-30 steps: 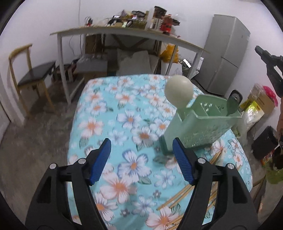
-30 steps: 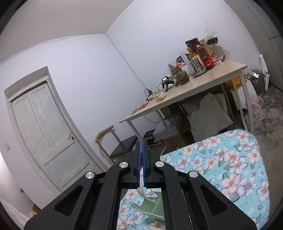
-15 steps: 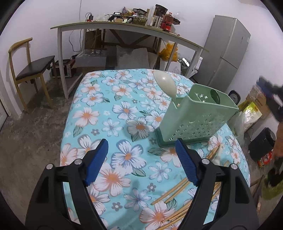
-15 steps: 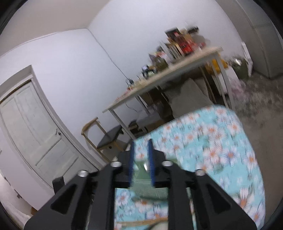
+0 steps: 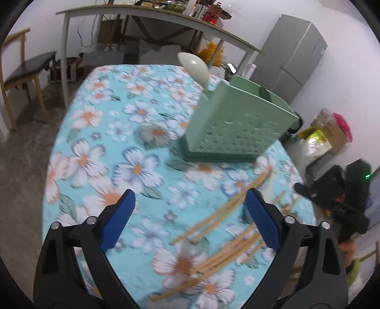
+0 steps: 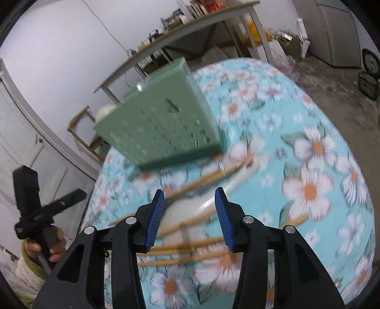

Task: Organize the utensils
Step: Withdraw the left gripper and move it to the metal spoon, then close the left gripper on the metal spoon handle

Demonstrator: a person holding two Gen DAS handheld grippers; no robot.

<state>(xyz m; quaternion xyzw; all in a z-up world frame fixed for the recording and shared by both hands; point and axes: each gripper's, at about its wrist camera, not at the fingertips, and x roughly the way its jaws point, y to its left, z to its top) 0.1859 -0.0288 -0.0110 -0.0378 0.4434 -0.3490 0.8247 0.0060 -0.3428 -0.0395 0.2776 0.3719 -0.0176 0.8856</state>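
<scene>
A green perforated utensil holder (image 5: 235, 123) (image 6: 161, 123) stands on the flowered tablecloth (image 5: 99, 152), with a pale spoon (image 5: 196, 66) sticking out of its left end. Several wooden chopsticks (image 5: 220, 228) (image 6: 190, 244) lie loose in front of it. A pale ladle or spoon (image 6: 190, 209) lies among them in the right wrist view. My left gripper (image 5: 190, 218) hovers over the chopsticks, its jaws opening wide, nothing between them. My right gripper (image 6: 190, 214) is low above the pale spoon, jaws opening, not pressing on anything.
A long desk (image 5: 152, 16) with clutter, a wooden chair (image 5: 21, 69) and a grey fridge (image 5: 292, 54) stand behind the table. Bags and boxes (image 5: 327, 135) sit on the floor at right. A hand holding the left gripper's handle (image 6: 38, 218) shows at left.
The left gripper dipped toward the chopsticks and its jaws widened. The right gripper dropped from high, facing the wall, down to the table, and its shut jaws came apart.
</scene>
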